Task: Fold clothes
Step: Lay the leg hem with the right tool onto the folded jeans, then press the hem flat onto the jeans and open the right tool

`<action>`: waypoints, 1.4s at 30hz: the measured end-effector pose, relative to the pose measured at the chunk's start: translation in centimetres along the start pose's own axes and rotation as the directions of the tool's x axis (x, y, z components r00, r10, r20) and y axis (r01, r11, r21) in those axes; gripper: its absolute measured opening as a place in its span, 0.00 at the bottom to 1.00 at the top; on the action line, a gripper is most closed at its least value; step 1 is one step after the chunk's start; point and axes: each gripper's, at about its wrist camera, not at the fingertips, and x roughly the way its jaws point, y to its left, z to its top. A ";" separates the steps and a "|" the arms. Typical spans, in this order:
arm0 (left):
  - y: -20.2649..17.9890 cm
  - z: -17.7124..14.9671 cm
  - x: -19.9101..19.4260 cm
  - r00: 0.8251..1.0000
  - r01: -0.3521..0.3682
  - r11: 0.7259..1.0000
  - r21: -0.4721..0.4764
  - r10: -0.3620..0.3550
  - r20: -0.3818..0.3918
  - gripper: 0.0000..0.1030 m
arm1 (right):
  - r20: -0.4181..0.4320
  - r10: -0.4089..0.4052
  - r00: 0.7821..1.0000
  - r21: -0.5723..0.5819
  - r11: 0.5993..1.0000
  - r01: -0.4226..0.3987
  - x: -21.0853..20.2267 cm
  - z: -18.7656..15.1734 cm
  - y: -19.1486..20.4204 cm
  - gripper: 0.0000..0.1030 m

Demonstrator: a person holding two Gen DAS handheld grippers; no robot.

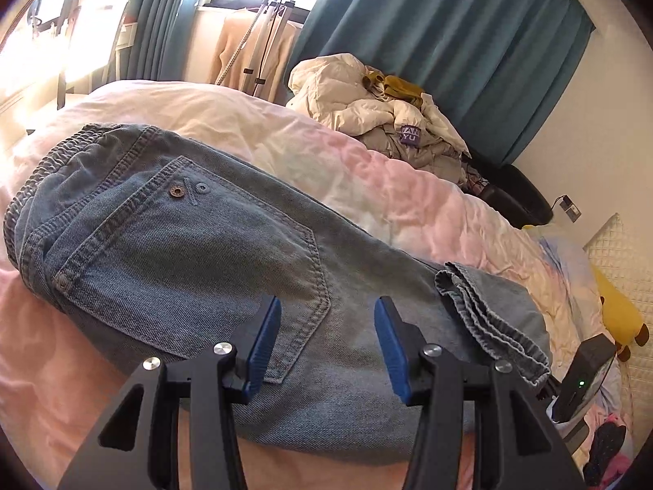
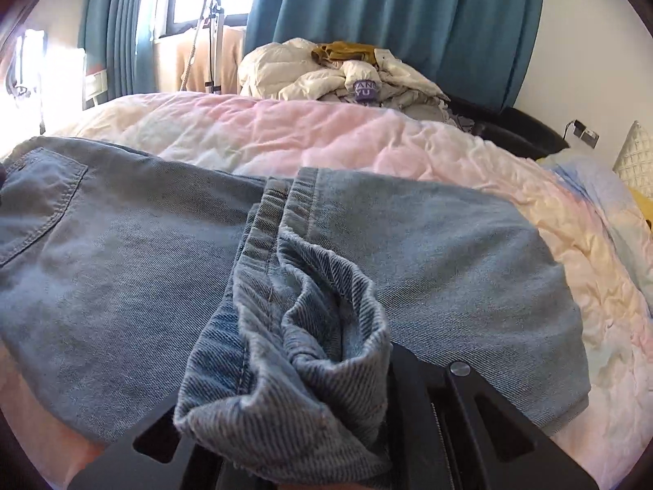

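So I'm laying the jeans [image 1: 183, 237] near me on the pink duvet [image 1: 367, 188], my right gripper [image 2: 326, 428] clamping their hem cuffs [image 2: 285, 347] over the seat, my left gripper [image 1: 326, 326] hovering empty and parted, the final fold remaining.

Jeans [image 1: 196, 245]: one pair, light blue denim, with one back pocket [image 1: 192, 261] showing and two metal rivets on it. Trouser hems [image 2: 285, 326]: two, bunched together. Grippers: two, the left gripper [image 1: 326, 343] with two blue pads [image 1: 265, 343], the right gripper [image 2: 310, 428] mostly covered by denim. Quilt [image 1: 367, 179]: one, pink and cream. Heap of unfolded clothes [image 1: 367, 98]: one, holding at least one cream padded jacket, one mustard garment [image 1: 392, 83] and one grey piece with a purple label. Curtains [image 1: 449, 41]: two teal panels. Window: one. Yellow plush toy [image 1: 616, 310]: one. Wall sockets [image 2: 587, 134]: one group; number unclear.
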 end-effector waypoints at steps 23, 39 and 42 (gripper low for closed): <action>-1.2 -1.3 -1.0 0.998 0.036 0.999 0.027 -0.037 0.051 0.47 | -0.033 0.234 0.972 0.003 0.972 -0.234 1.8 -0.4 4.4 0.06; -1.0 -1.6 -0.8 0.997 0.058 0.998 0.012 -0.058 0.049 0.47 | -0.010 0.342 0.940 0.070 0.938 -0.340 1.0 0.7 5.4 0.09; -1.3 -1.7 -0.6 0.997 0.063 0.998 0.025 -0.064 0.044 0.47 | -0.011 0.336 0.942 0.070 0.940 -0.334 0.6 0.8 5.4 0.12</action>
